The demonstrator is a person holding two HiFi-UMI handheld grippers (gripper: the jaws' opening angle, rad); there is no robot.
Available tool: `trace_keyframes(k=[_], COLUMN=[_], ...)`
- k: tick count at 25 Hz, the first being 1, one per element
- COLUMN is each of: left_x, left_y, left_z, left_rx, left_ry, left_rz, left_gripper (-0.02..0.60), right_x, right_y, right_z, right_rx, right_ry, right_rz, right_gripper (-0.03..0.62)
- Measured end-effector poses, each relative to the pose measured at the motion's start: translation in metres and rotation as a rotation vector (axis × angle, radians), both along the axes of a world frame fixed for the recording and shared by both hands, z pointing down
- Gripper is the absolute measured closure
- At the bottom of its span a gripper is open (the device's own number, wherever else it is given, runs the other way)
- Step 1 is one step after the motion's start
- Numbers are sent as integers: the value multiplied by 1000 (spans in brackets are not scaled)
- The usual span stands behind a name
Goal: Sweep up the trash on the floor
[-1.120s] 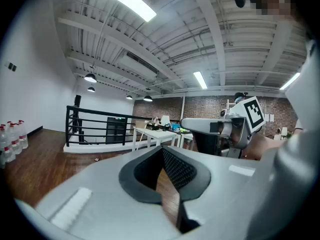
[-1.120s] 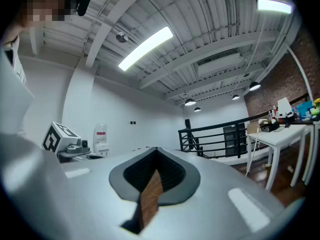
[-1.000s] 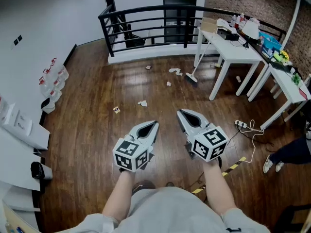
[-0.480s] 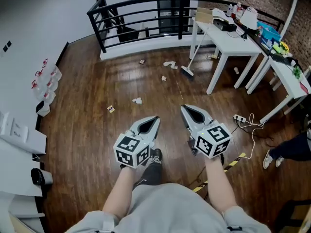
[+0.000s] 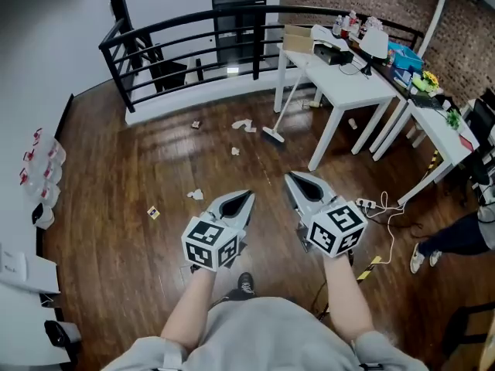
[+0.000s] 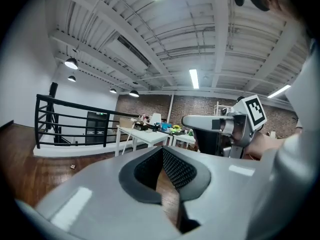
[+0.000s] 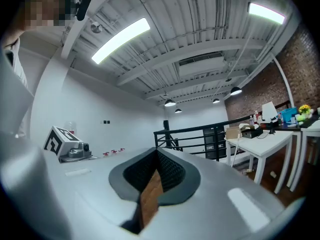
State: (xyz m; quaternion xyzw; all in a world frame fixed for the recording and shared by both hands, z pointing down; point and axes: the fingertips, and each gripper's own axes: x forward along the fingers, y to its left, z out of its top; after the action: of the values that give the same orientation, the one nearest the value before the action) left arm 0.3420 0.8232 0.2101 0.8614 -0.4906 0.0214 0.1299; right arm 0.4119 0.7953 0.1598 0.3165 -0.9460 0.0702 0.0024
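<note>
Several scraps of paper trash lie on the dark wood floor: one (image 5: 195, 195) just ahead of my left gripper, a small card (image 5: 153, 212) to its left, and more (image 5: 244, 125) further off near the railing. A broom (image 5: 272, 135) leans against the white table (image 5: 348, 74), its head on the floor. My left gripper (image 5: 247, 195) (image 6: 162, 153) and right gripper (image 5: 288, 177) (image 7: 156, 153) are held side by side at waist height, pointing ahead. Both are shut, with nothing between the pads.
A black railing (image 5: 193, 37) closes the far side. Two cluttered white tables stand at the right, the second (image 5: 441, 126) further right. A power strip and cable (image 5: 365, 203) lie by the table leg. A person's legs (image 5: 448, 242) show at right. Bottles (image 5: 39, 168) line the left wall.
The floor, railing and tables have slid left and toward me in the head view, so the broom and trash are nearer. Both grippers keep their place and stay shut.
</note>
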Motion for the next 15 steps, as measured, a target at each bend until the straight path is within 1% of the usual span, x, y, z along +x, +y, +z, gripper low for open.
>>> trace_keyframes(k=[4, 6, 9, 15], left_x=[-9, -10, -13, -6], left_y=[-54, -73, -106, -195], left_z=[2, 11, 21, 27], left_rx=[-1, -19, -45, -55], left_ry=[15, 22, 24, 16], left_rz=[24, 33, 30, 14], left_gripper=[577, 577, 577, 577], right_x=[-10, -13, -16, -8], right_y=[-48, -69, -101, -191], right_z=[12, 22, 24, 31], right_rx=[-23, -41, -47, -56], right_ry=[13, 22, 23, 17], right_rz=[29, 32, 32, 23], right_gripper=[594, 594, 594, 594])
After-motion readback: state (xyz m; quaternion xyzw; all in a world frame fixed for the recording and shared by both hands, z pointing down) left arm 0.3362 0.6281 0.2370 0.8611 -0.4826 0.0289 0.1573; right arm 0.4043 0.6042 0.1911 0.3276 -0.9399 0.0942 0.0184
